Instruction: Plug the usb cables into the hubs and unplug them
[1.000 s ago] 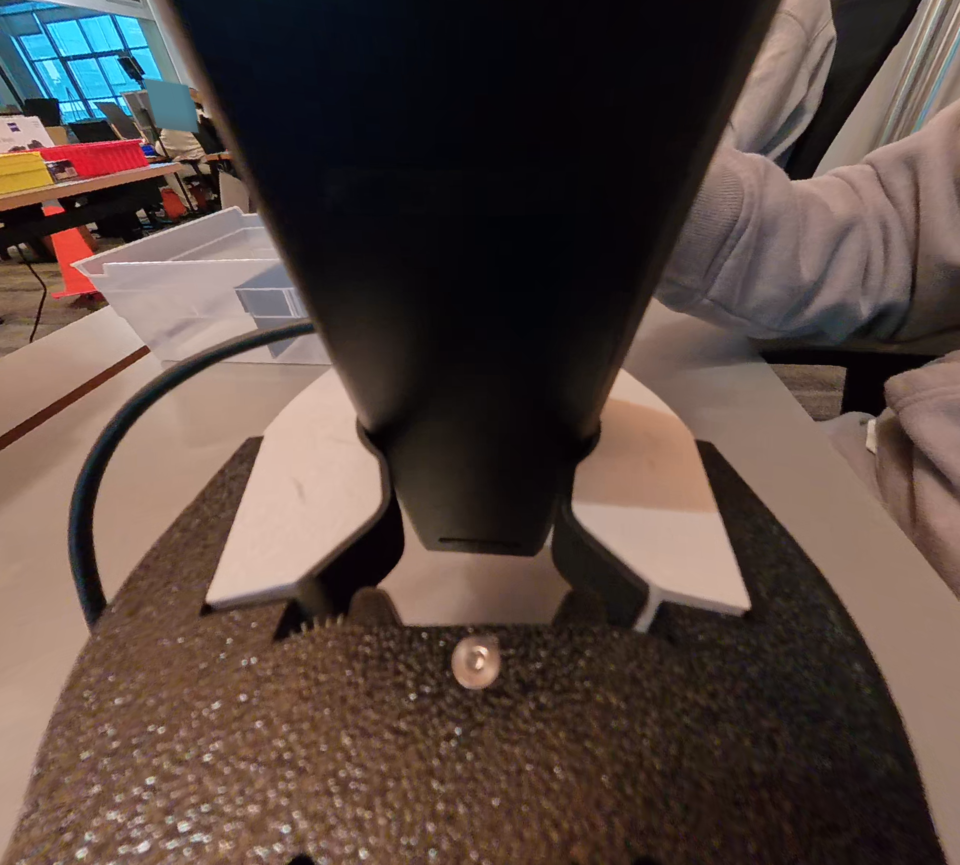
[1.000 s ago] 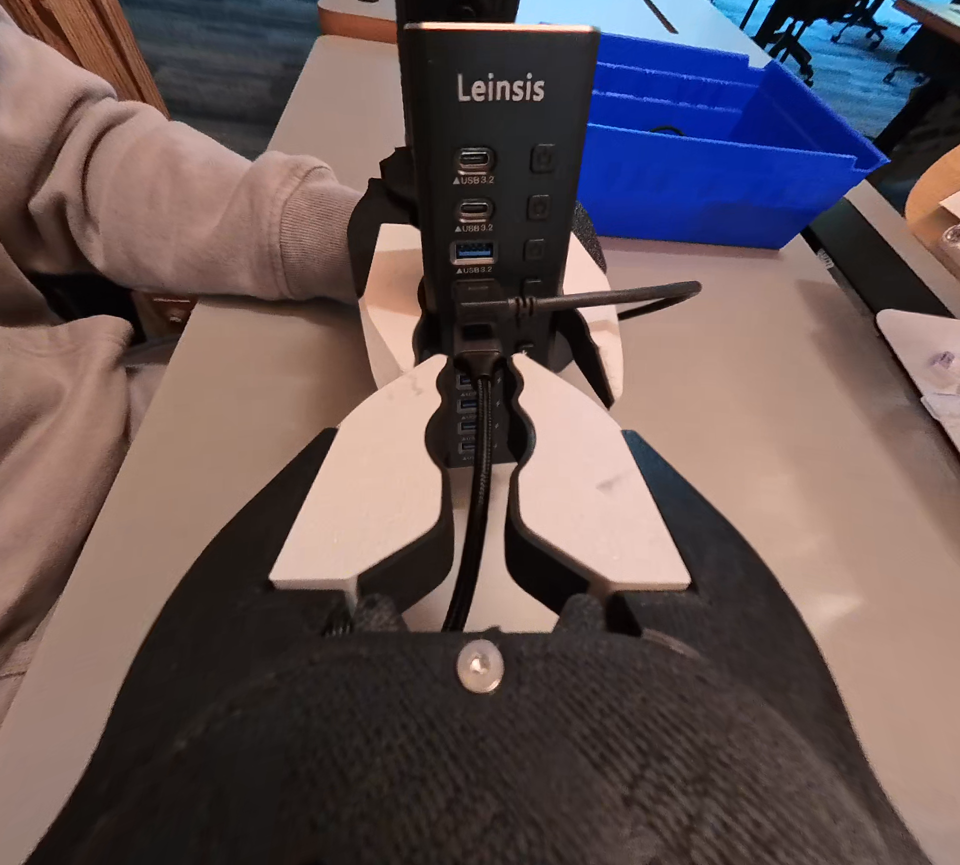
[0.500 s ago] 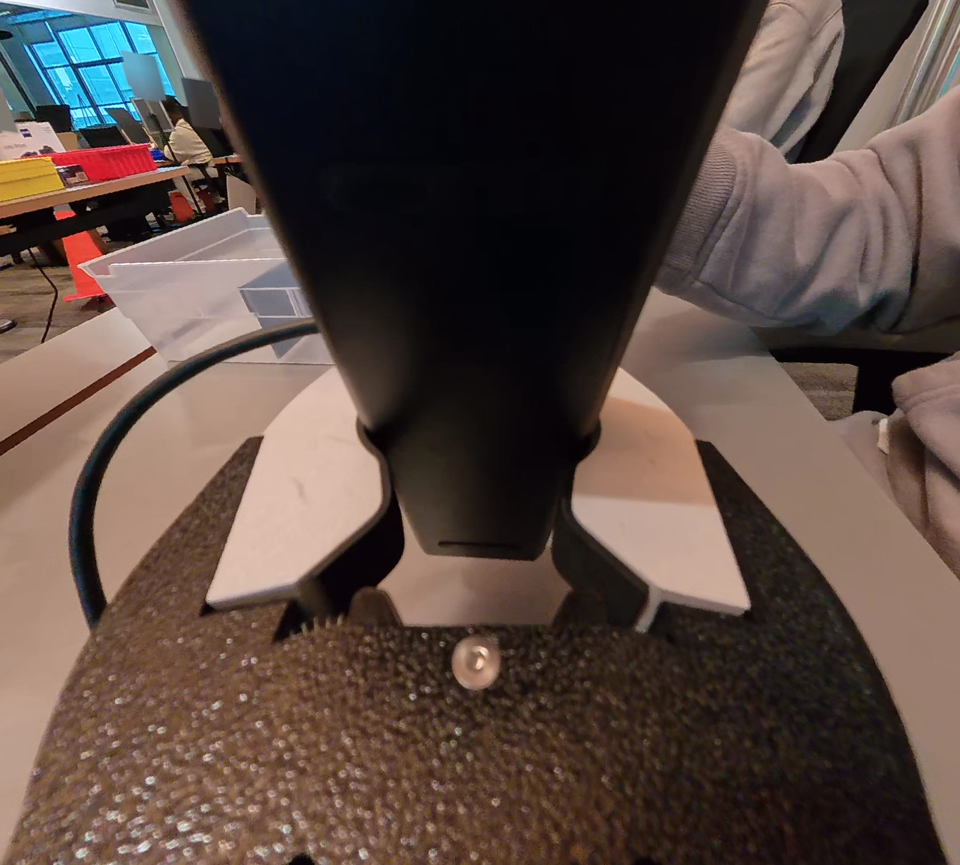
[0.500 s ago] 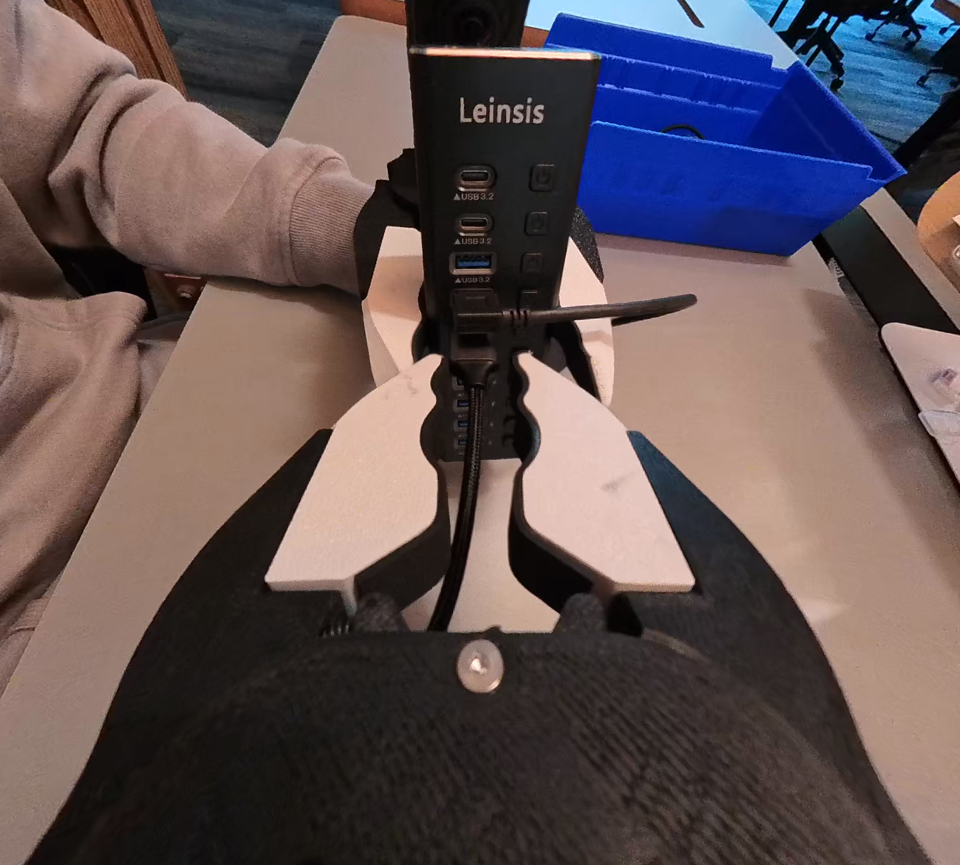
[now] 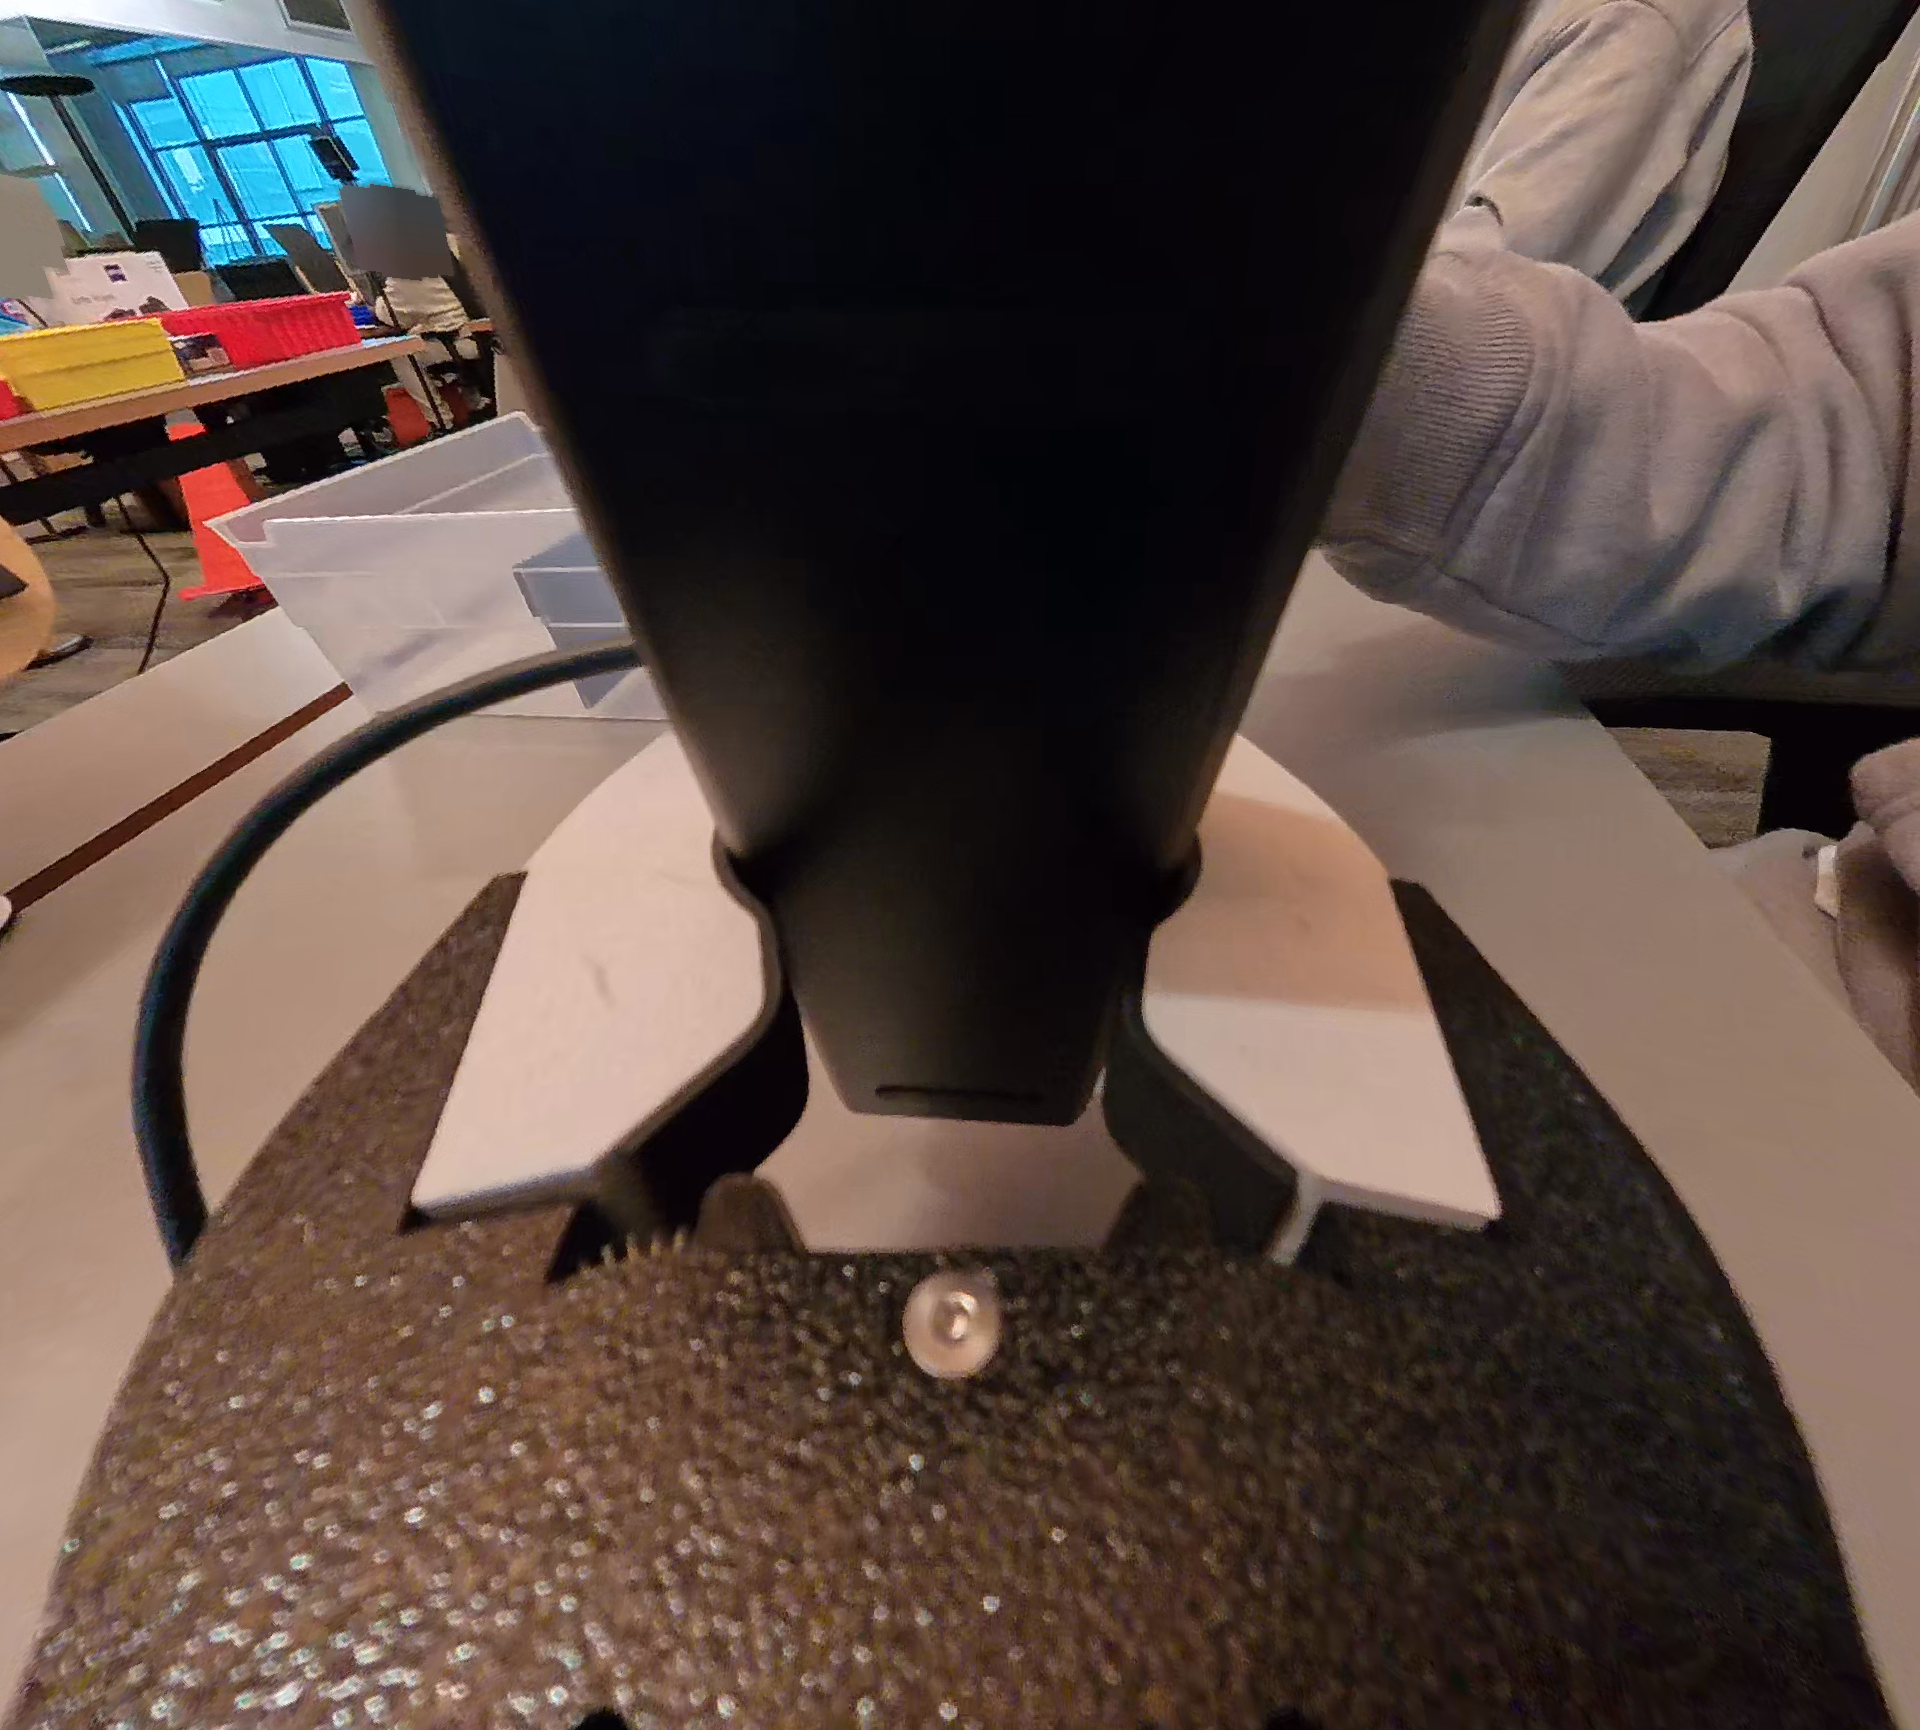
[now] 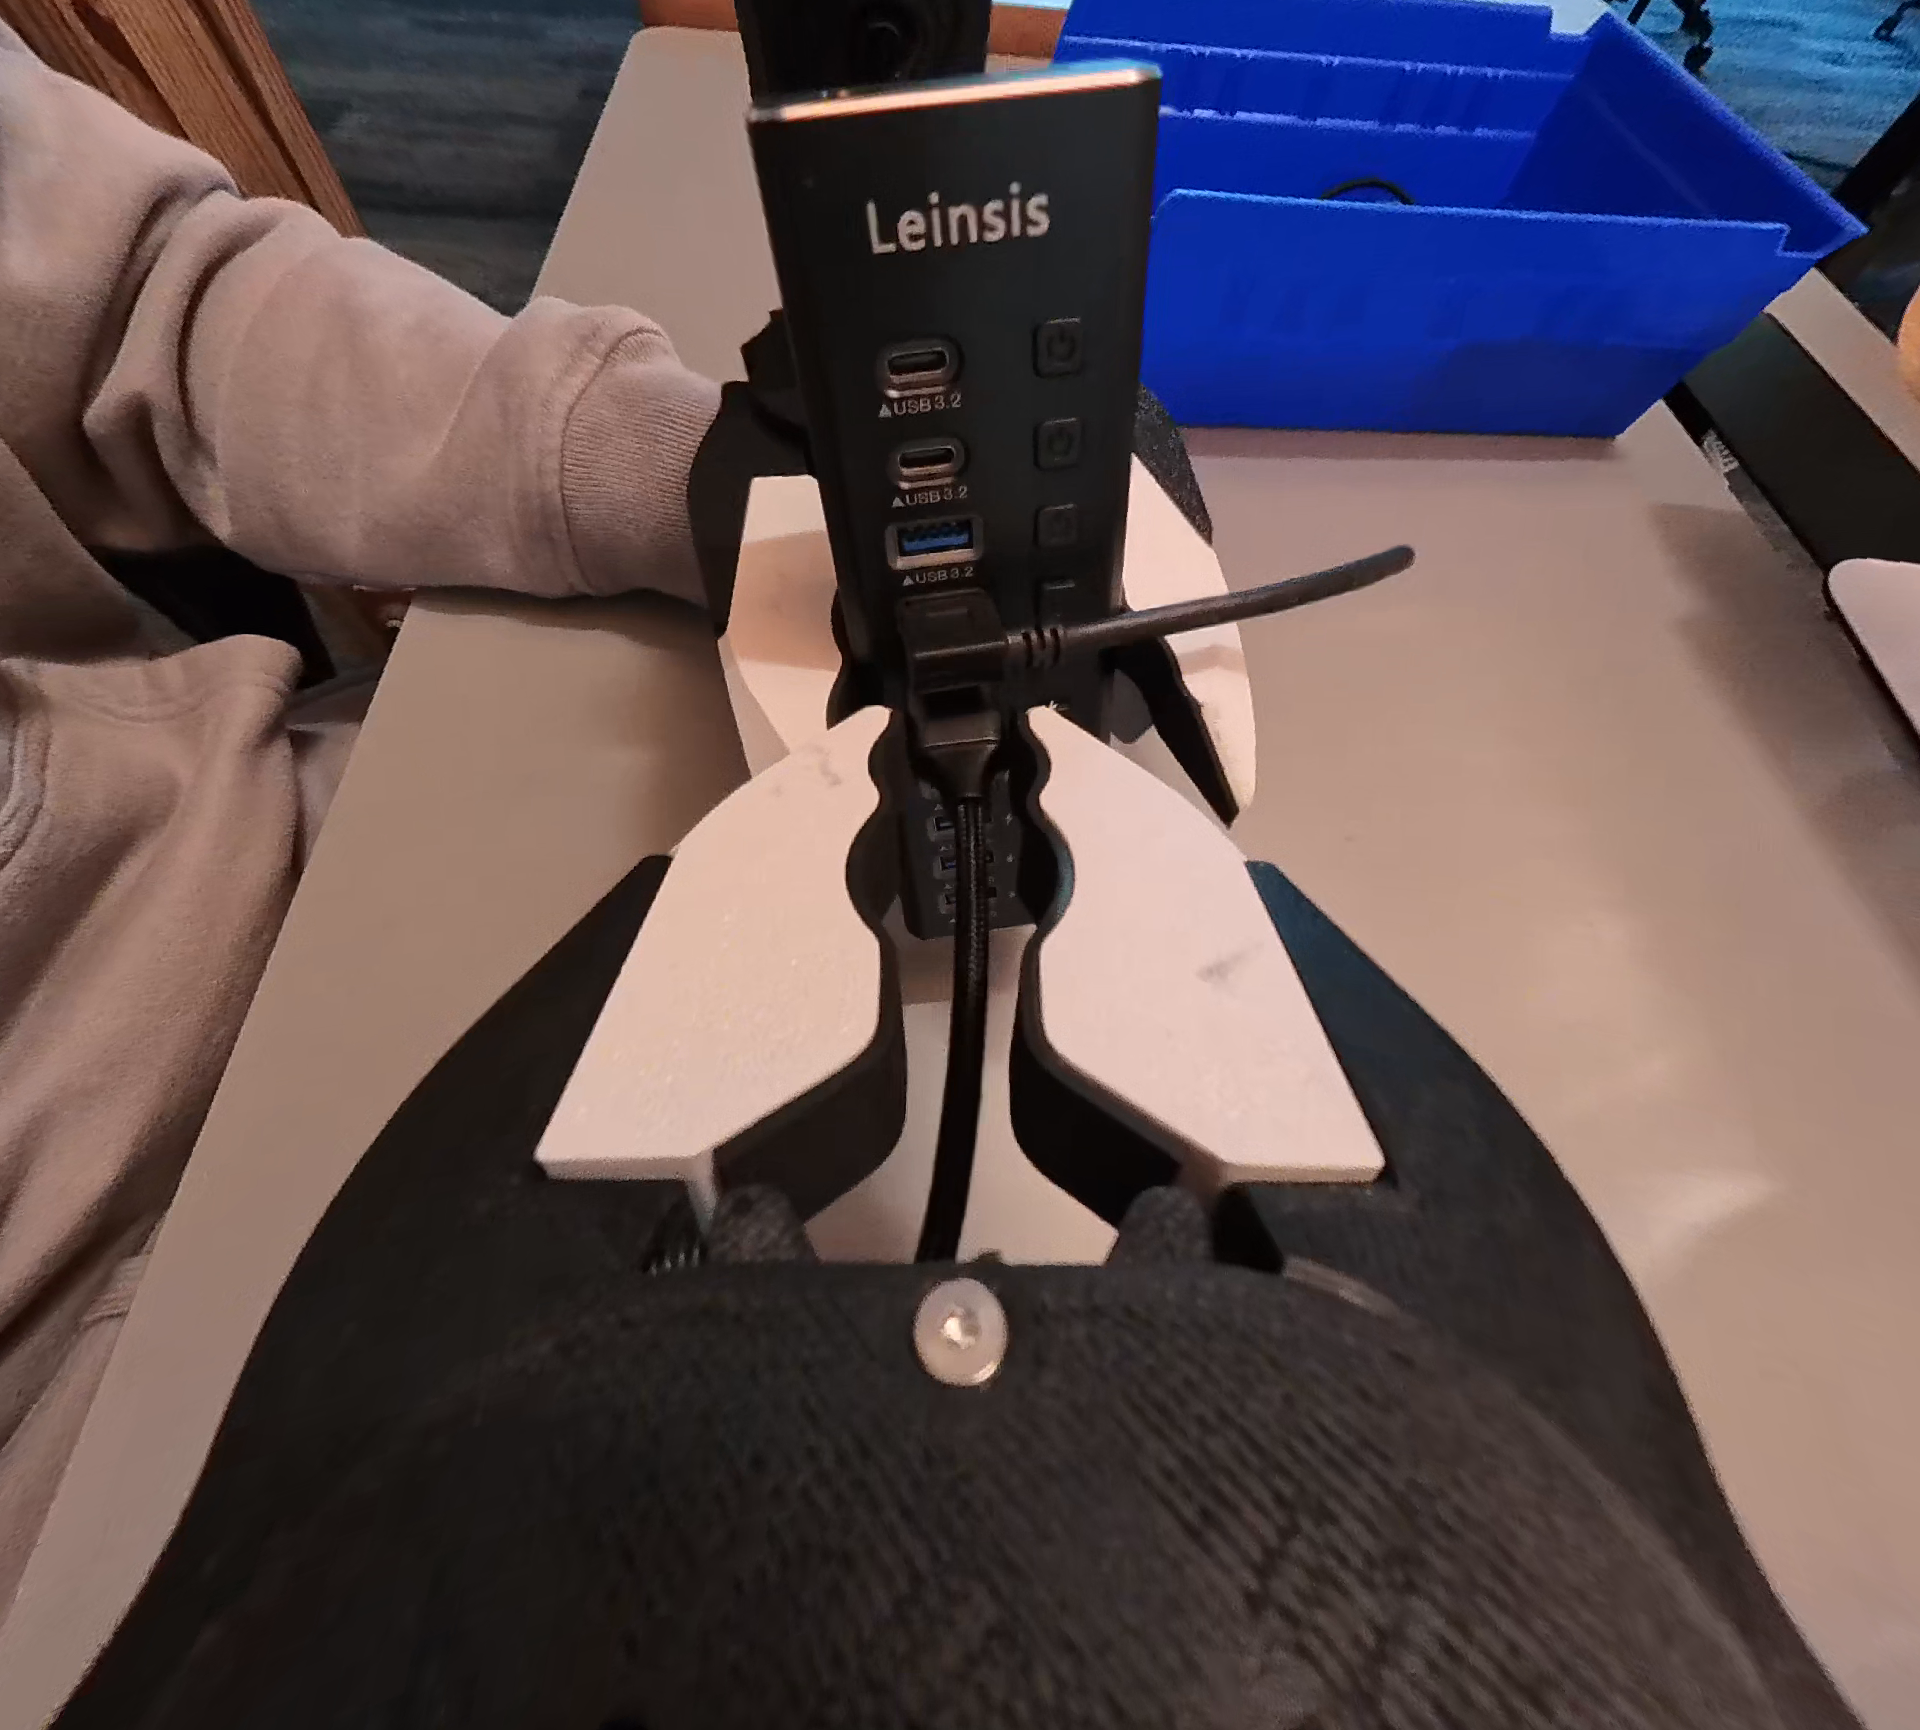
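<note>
grey table [image 6: 1507,849] carries one blue bin [image 6: 1455,309]; my left gripper [image 5: 961,870] clamps one hub [image 5: 935,381]; my right gripper [image 6: 961,724] pinches one braided plug [image 6: 961,740]; two cables plugged.

The hub [image 6: 956,433] looks matt black with a brushed metal top edge; the plugged cable [image 6: 961,1005] wears woven braid. The blue bin [image 6: 1455,309] is glossy plastic — the desk [image 6: 1507,849] smooth, faintly sheened. The sleeve [image 6: 312,433] is soft grey cloth.
</note>
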{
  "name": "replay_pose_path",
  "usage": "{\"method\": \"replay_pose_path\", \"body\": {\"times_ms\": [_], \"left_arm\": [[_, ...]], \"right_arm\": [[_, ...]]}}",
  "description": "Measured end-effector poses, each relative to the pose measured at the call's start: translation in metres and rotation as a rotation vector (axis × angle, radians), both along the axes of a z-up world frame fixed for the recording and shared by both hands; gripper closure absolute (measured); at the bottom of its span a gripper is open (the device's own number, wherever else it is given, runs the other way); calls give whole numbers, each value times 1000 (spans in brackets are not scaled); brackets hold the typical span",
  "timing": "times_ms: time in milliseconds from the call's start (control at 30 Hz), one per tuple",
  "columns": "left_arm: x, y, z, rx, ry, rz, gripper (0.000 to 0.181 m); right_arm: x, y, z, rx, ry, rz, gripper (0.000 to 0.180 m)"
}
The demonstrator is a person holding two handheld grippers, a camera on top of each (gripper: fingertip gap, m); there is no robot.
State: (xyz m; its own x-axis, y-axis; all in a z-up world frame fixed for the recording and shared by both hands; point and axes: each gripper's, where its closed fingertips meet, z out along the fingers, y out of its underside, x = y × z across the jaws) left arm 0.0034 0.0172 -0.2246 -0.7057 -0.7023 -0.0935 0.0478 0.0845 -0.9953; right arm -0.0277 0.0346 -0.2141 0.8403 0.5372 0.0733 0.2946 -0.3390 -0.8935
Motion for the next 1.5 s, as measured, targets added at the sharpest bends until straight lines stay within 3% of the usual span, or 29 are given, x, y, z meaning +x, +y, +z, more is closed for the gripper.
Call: {"method": "replay_pose_path", "body": {"times_ms": [200, 933, 1300, 1367, 1433, 1500], "left_arm": [[0, -6, -2, 2, -14, -16, 109], [-2, 0, 12, -88, -59, -15, 109], [-7, -6, 17, -102, -69, -47, 109], [-8, 8, 20, -137, -73, -21, 108], [-13, 46, 41, -292, -120, 37, 109], [-17, 65, 49, -343, -146, 73, 109]], "right_arm": [[0, -6, -2, -31, -76, 41, 162], [-4, 2, 13, 82, 54, 28, 162], [3, -9, 2, -49, -140, 60, 161], [56, -22, -10, -128, -347, -107, 161], [61, -40, 17, -48, -77, -100, 161], [86, -54, 35, 19, -149, -196, 161]]}}
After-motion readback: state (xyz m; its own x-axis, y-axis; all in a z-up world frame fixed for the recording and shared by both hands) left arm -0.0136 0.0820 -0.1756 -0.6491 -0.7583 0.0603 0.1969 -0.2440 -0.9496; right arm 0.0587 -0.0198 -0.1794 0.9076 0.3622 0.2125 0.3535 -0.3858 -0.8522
